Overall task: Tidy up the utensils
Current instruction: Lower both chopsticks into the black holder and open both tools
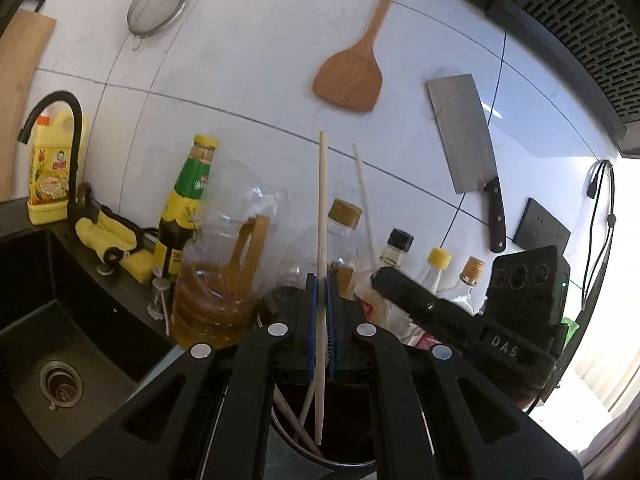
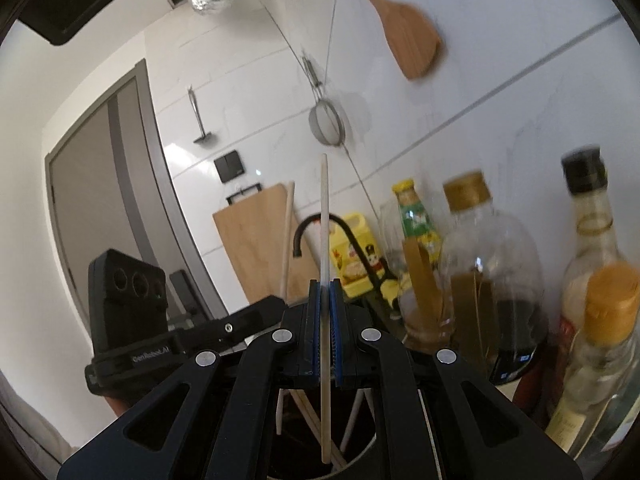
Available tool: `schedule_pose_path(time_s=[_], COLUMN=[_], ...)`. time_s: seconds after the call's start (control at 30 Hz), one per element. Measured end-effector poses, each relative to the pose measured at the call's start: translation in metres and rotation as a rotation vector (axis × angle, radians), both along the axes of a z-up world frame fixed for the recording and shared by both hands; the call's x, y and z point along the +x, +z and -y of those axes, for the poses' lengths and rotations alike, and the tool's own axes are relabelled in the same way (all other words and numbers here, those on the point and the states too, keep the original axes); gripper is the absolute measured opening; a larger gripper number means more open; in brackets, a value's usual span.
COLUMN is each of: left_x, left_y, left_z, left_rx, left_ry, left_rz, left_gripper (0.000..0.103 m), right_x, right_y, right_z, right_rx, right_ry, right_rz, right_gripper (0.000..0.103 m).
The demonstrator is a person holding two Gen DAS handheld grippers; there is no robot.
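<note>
In the left wrist view my left gripper (image 1: pixel 322 280) is shut on a pale wooden chopstick (image 1: pixel 322 200) that stands upright. Its lower end hangs inside a dark round holder (image 1: pixel 292 440) with several chopsticks in it. To the right, my right gripper (image 1: pixel 378 278) holds a whiter chopstick (image 1: pixel 365 204). In the right wrist view my right gripper (image 2: pixel 326 284) is shut on that whitish chopstick (image 2: pixel 325 220), upright, with its lower tip in the same holder (image 2: pixel 362 450). The left gripper (image 2: pixel 276 302) shows at the left with its stick (image 2: pixel 286 236).
A black sink (image 1: pixel 60 360) and faucet (image 1: pixel 60 120) lie to the left, with bottles and an oil jug (image 1: pixel 216 280) right behind the holder. A cleaver (image 1: pixel 468 144), wooden spatula (image 1: pixel 352 76) and strainer (image 1: pixel 158 6) hang on the tiled wall. A cutting board (image 2: pixel 256 240) leans there too.
</note>
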State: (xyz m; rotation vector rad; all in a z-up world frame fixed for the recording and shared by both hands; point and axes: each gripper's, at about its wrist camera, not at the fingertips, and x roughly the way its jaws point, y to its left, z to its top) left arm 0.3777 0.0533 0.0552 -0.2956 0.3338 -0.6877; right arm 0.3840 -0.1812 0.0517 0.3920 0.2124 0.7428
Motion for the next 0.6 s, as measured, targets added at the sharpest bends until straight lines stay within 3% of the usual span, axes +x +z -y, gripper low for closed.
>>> schedule_pose_path(time_s=[0.23,0.43,0.5,0.57,0.6], left_x=[-0.005,-0.015,-0.02,-0.024,-0.027], left_y=[-0.017,-0.011,-0.006,0.0,0.003], left_z=[0.002,-0.002,-0.008,-0.014,-0.017], left_rx=[0.033,0.051,0.033,0.027,0.025], left_ry=[-0.006,0.017,0.027,0.058,0.069], left_rz=[-0.038,-0.023,-0.018,-0.014,-0.011], left_gripper=[0.005,0.005,0.017,0.03,0.039], right_x=[-0.003,-0.009,-0.014,-0.019,-0.022], right_y=[-0.017,-0.013,-0.008,-0.001,0.002], right_z=[-0.003,-0.004,-0.003,-0.001,0.001], right_rx=[-0.025,-0.06,-0.076,-0.089,-0.091], right_ry=[0.008,0.01,-0.008,-0.03,-0.043], right_rz=[-0.036,-0.047,-0.036,-0.025,-0.025], right_gripper=[0.005,0.009,0.009,0.025,0.053])
